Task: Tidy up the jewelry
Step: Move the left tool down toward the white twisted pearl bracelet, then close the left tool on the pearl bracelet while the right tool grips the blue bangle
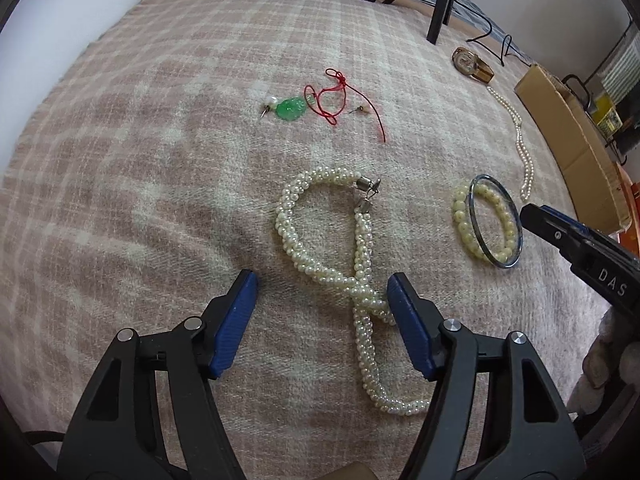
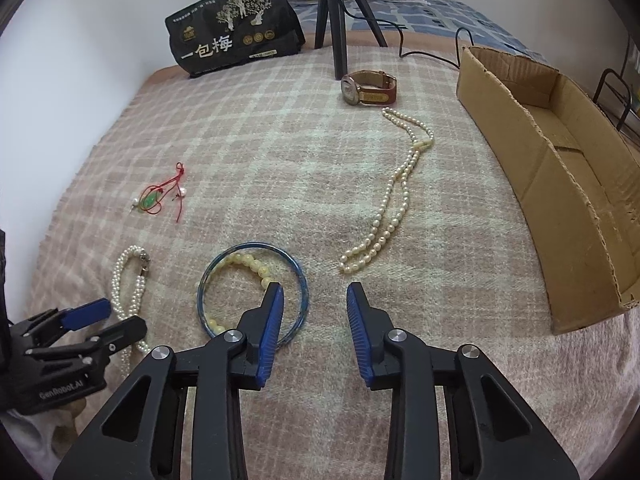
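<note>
my left tongs (image 1: 322, 292) gape astride the pearl rope (image 1: 362, 280), right tongs (image 2: 314, 304) released beside the bangle (image 2: 252, 288); beads may slip when pinched

The blanket (image 1: 160, 160) is soft woven cloth, matt and slightly fuzzy. The twisted pearl necklace (image 1: 320, 240) is glossy beads with shiny metal end caps, and the bangle (image 2: 252, 292) looks smooth and glassy. The box (image 2: 560, 184) is rough matt cardboard; the black bag (image 2: 234, 28) shines like plastic.
</note>
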### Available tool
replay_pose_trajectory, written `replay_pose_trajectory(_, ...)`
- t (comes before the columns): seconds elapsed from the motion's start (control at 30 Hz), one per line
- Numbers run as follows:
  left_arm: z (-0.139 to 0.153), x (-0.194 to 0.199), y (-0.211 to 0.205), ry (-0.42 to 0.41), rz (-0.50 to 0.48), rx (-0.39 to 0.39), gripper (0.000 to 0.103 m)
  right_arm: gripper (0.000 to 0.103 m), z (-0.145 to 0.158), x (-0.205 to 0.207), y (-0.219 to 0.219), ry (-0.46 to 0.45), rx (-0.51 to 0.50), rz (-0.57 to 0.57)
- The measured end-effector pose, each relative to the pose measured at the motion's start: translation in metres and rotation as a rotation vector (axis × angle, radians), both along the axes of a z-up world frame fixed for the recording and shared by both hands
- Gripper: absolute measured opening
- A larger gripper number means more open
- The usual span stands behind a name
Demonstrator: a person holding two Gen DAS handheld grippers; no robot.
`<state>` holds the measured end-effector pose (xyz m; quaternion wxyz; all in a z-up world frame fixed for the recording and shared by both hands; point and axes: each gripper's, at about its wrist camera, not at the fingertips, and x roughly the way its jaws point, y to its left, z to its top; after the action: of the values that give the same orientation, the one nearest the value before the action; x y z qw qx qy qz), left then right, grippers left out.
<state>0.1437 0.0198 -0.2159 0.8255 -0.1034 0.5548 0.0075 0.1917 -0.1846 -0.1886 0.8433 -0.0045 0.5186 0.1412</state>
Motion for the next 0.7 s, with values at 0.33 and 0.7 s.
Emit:
replay_pose_trajectory(0.33, -0.001, 0.005, -0.001, -0.034, -0.014, 0.051, 0.033, 0.017, -0.011, 0.003, 0.006, 0.020, -0.066, 0.019)
replay_pose_trajectory(0.7, -0.002, 0.005, 0.003, -0.046, 0.001, 0.047, 0.027, 0.013, -0.015, 0.002, 0.021, -0.011, -0.169, 0.053)
